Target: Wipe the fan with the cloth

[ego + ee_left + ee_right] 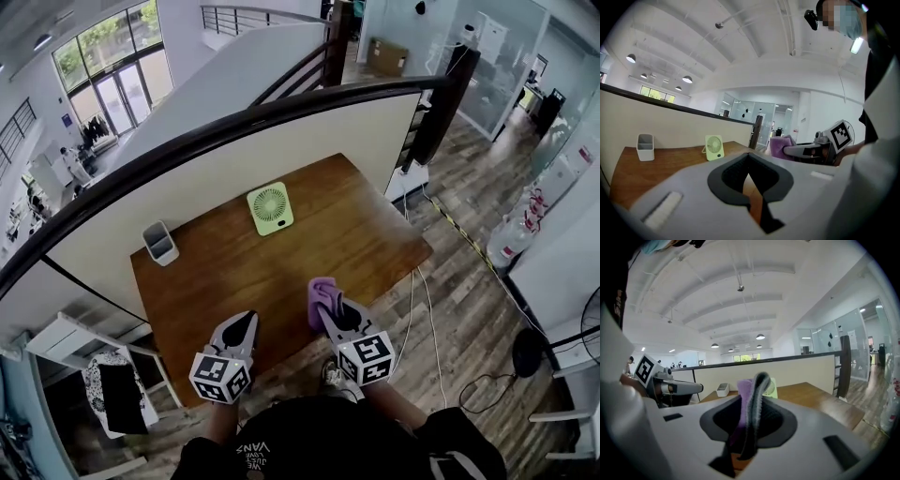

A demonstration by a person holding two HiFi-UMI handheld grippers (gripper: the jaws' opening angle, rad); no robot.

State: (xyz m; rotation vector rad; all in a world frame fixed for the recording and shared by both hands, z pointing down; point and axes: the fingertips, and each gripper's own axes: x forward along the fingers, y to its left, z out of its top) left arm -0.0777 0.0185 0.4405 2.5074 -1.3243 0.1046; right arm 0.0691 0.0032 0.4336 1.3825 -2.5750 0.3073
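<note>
None of the wiping is done, I judge. On the worktop [281, 272] the fan [270, 207] stands at the far edge, well apart from the cloth [322, 289]. My right tool [325, 307] pinches the cloth; my left tool [246, 324] is pressed together, empty.

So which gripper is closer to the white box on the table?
Left. The left gripper sits near the table's front edge, closer to the white box at the back left. The right gripper, shut on the purple cloth, is farther over to the right.
</note>
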